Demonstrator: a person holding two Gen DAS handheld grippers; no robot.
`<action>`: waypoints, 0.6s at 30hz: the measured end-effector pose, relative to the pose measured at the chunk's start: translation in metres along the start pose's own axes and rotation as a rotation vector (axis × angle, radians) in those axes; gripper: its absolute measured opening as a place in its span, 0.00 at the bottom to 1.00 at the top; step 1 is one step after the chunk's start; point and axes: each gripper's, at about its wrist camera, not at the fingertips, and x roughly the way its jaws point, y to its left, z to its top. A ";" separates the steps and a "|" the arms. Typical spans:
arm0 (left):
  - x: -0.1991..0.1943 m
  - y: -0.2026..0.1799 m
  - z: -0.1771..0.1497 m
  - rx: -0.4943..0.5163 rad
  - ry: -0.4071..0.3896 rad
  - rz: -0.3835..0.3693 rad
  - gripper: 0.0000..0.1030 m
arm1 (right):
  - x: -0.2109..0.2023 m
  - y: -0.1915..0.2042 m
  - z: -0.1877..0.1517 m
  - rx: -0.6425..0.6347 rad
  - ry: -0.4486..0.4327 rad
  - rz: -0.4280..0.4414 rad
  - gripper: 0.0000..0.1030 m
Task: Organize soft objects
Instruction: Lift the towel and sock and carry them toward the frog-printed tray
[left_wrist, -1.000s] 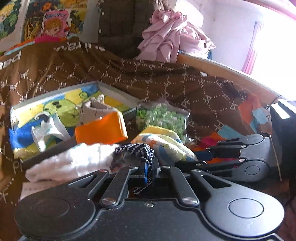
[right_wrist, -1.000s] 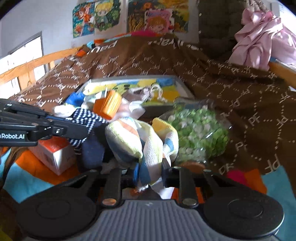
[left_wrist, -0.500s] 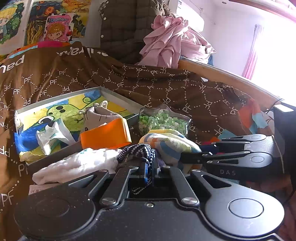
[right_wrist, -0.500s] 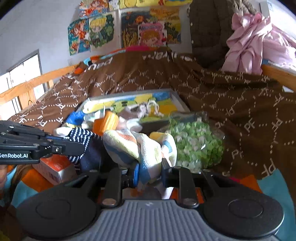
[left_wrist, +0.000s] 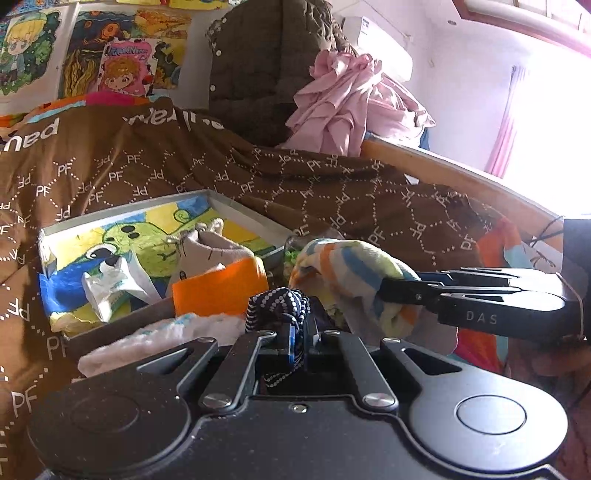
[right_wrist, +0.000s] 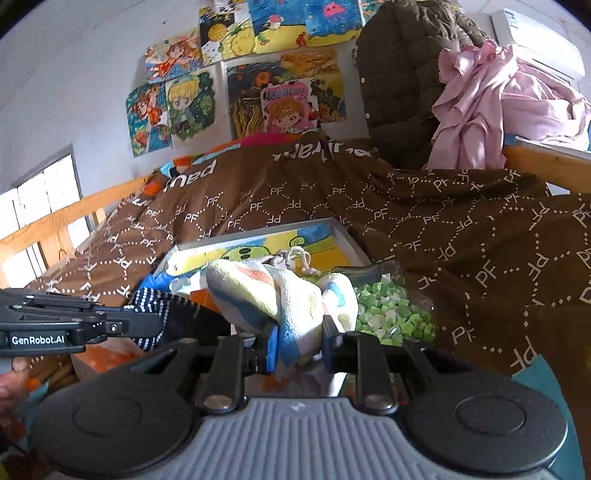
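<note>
Above the near edge of the cartoon-printed tray (left_wrist: 236, 205), both grippers are rising: the left gripper (left_wrist: 297, 332) clenching the navy dotted sock (left_wrist: 277, 301), the right gripper (right_wrist: 299, 341) gripping the striped towel (right_wrist: 258, 291), so both soft items are now clearing the bed.

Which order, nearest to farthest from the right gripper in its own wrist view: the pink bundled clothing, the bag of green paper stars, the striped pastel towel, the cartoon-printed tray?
1. Striped pastel towel, pinched in the right gripper.
2. Bag of green paper stars, just right of it.
3. Cartoon-printed tray, behind, centre.
4. Pink bundled clothing, far upper right.
</note>
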 end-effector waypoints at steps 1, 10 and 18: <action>-0.001 0.000 0.001 -0.001 -0.010 0.003 0.03 | 0.000 -0.001 0.001 0.013 0.000 0.004 0.25; -0.004 0.004 0.006 -0.026 -0.033 0.007 0.03 | 0.017 0.001 -0.011 -0.019 0.167 -0.028 0.26; -0.007 0.008 0.004 -0.041 -0.031 0.014 0.03 | 0.028 0.002 -0.022 -0.021 0.243 -0.057 0.38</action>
